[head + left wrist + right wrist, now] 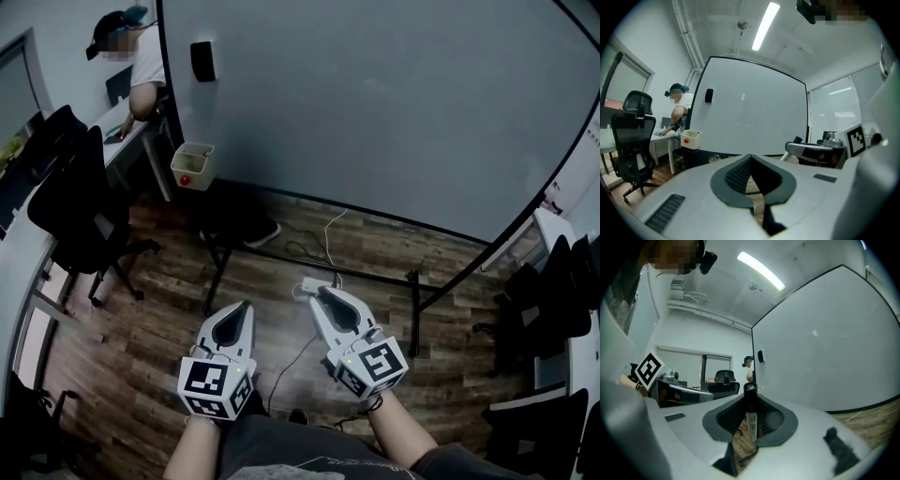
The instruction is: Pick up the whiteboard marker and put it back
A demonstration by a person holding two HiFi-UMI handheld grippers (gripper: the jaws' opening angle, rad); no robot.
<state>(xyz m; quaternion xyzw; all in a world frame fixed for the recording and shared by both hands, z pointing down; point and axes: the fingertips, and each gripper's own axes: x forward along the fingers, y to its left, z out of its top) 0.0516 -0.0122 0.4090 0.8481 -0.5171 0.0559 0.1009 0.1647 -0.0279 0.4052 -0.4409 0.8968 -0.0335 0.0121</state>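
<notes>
My right gripper is shut on a black whiteboard marker, which stands upright between the pads with its cap end just above the fingertips. In the head view the right gripper hangs level over the wood floor, facing the large whiteboard; the marker is not discernible there. My left gripper is beside it, a little lower left. Its jaws meet at the tips with nothing between them. A small white pen box holding something red hangs at the board's lower left. A black eraser sticks to the board.
The whiteboard stands on a black frame with legs on the floor. A white power strip and cables lie by it. A person sits at a desk on the left, with black office chairs nearby. More chairs are at the right.
</notes>
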